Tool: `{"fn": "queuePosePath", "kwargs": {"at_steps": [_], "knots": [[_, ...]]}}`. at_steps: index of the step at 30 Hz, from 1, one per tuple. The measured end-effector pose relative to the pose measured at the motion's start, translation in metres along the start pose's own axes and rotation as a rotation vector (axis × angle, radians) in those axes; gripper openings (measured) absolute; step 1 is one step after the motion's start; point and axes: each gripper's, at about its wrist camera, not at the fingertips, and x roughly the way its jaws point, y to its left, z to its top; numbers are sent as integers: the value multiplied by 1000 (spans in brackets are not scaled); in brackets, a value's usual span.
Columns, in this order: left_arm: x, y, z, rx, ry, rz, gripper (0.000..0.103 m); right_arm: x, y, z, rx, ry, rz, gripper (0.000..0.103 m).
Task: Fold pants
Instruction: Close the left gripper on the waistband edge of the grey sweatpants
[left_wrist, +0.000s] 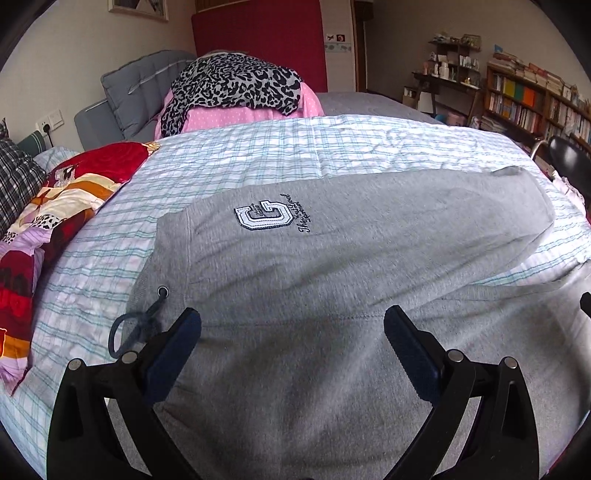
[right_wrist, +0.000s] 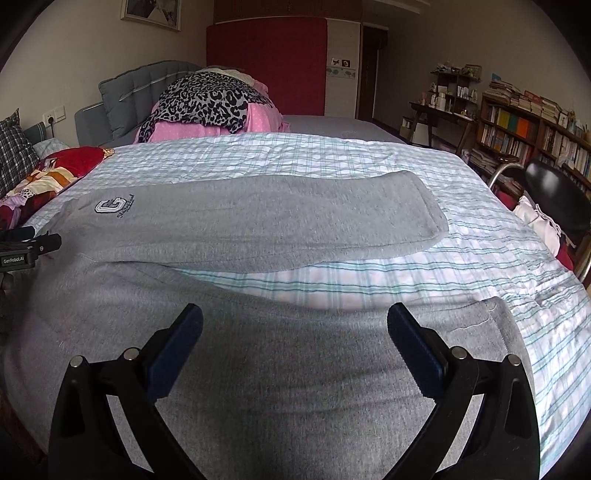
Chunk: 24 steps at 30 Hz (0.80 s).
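Grey sweatpants (left_wrist: 332, 258) lie spread flat on the checked bedsheet (left_wrist: 258, 147), waistband to the left with a dark drawstring (left_wrist: 136, 325) and a white "G" patch (left_wrist: 262, 216). The two legs run to the right with a gap of sheet between them. My left gripper (left_wrist: 291, 328) is open and empty, hovering over the near hip area beside the drawstring. My right gripper (right_wrist: 295, 325) is open and empty above the near leg (right_wrist: 295, 369), close to its cuff (right_wrist: 498, 321). The far leg (right_wrist: 277, 218) lies beyond. The left gripper's body shows at the left edge of the right wrist view (right_wrist: 22, 247).
A red patterned quilt (left_wrist: 55, 221) lies at the bed's left side. A pile of pink and leopard-print cloth (left_wrist: 232, 92) sits at the far end by a grey headboard. A black chair (right_wrist: 554, 192) and bookshelves (right_wrist: 524, 133) stand to the right of the bed.
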Motion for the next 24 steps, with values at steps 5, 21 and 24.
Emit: {"fn": "queuePosePath", "kwargs": {"at_steps": [5,21,24], "knots": [[15,24,20,-31,-1,0,98,23,-4,12,17,27,-5,101],[126,139,90,-199,167,-53,98,67,-13,36,10,54,4,101],[145,149,94,-221,191,-94,98,74,-17,42,14,61,9,101]]}}
